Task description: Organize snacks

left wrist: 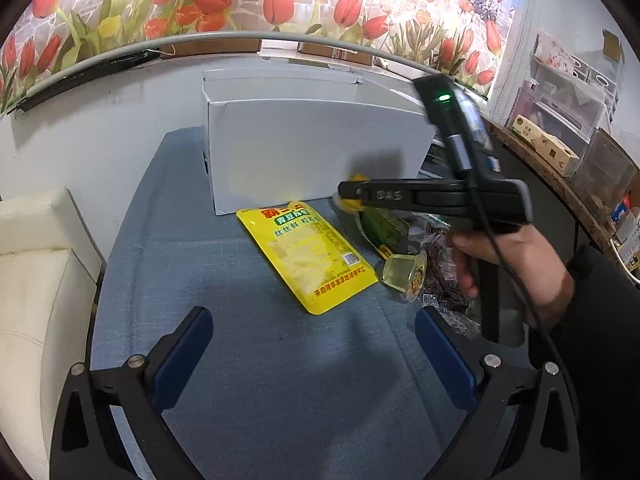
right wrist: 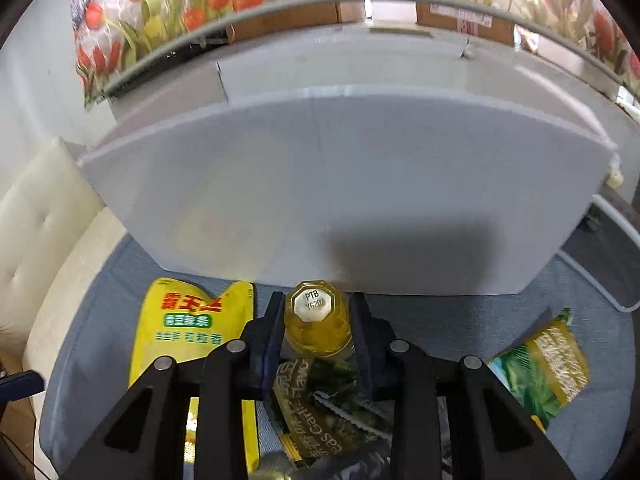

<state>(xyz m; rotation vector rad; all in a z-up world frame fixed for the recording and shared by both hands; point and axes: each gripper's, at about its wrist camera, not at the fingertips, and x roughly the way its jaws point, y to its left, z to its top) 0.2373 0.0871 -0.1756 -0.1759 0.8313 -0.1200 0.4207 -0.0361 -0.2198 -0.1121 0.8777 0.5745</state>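
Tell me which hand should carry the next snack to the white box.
Right. Its tongs are closed on the yellow jelly cup, directly facing the white corrugated box. The left tongs hang open over the blue cloth, gripping nothing.

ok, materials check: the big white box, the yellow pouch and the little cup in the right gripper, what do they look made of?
White box: looks like matte corrugated plastic or foam board; faint ribbing, thick edge.
Yellow pouch: glossy plastic film, printed; glare and a soft, flat shape.
Jelly cup: clear thin plastic with yellow filling showing through, white stamped end. The right gripper is shut on it.
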